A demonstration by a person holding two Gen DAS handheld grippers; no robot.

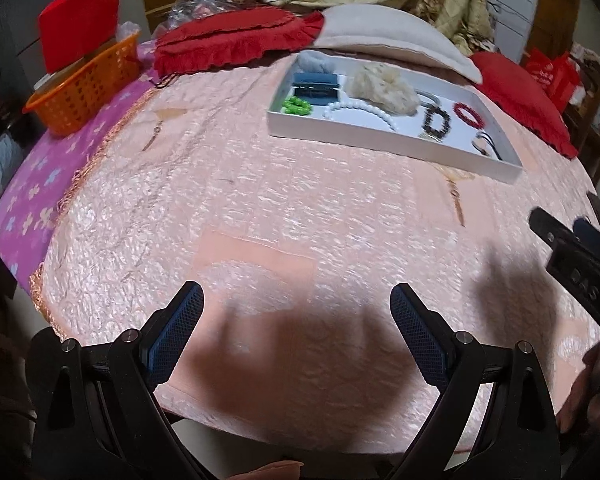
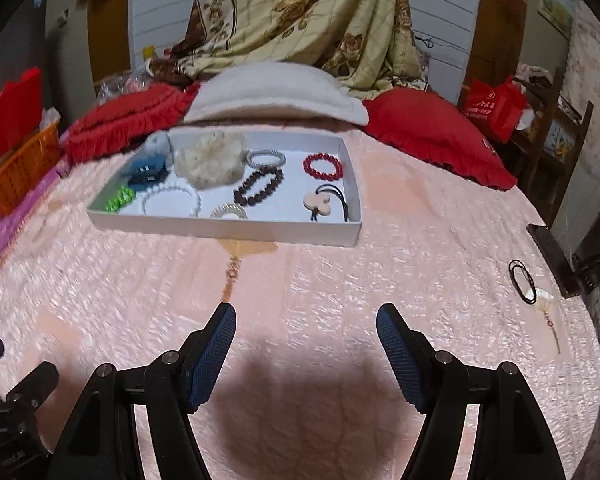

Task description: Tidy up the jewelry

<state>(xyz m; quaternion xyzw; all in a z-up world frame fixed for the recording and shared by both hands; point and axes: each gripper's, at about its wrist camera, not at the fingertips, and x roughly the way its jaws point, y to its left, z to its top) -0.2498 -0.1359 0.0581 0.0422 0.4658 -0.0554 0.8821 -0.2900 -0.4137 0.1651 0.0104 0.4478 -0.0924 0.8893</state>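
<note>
Both sets of jaws wide apart, empty. Black hair tie (image 2: 522, 281) loose on the bed (image 2: 340, 280), far right of right gripper (image 2: 306, 354), probably nearer than left gripper (image 1: 296, 332). White tray (image 2: 228, 228) ahead.

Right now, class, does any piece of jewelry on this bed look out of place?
Yes. A black cord loop lies alone on the pink bedspread, far right, outside the white tray where the bracelets and hair ties sit. Both grippers are open and empty.
</note>
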